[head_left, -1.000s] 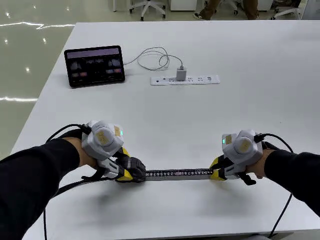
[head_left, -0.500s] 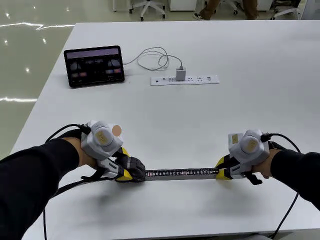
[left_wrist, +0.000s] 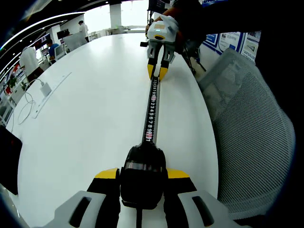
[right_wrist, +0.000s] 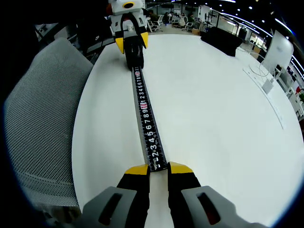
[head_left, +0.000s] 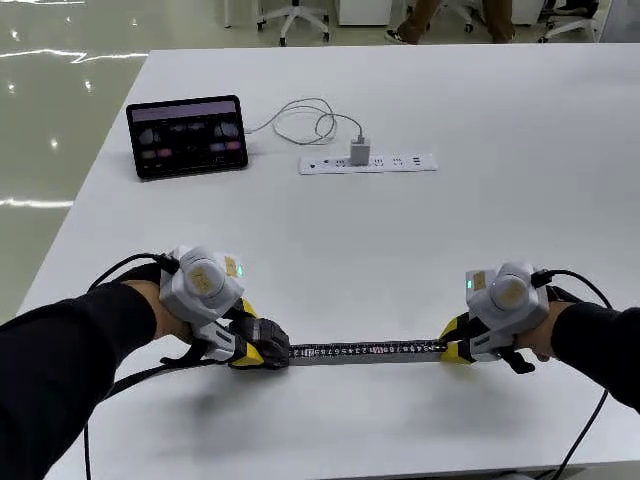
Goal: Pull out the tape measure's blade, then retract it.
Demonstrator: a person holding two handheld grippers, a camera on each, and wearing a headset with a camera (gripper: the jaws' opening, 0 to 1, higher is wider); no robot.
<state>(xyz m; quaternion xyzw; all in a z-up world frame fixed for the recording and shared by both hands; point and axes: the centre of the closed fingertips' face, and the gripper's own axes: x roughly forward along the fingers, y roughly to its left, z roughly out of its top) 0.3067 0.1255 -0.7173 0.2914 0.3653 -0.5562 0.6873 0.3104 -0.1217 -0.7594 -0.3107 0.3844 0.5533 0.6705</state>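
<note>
Clamping tape measure (left_wrist: 142,173) tight btwn its jaws, L gripper (head_left: 256,352) faces R gripper (head_left: 455,351), whose jaws pinch blade (head_left: 365,350) tip; blade runs straight jaw to jaw, flat on table (head_left: 400,250).

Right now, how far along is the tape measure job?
Pulling out looks well under way: the blade lies along the table between the grippers. In hand: the left gripper clamps the case, and the right gripper pinches the blade's tip. Left: letting the blade retract into the case.
</note>
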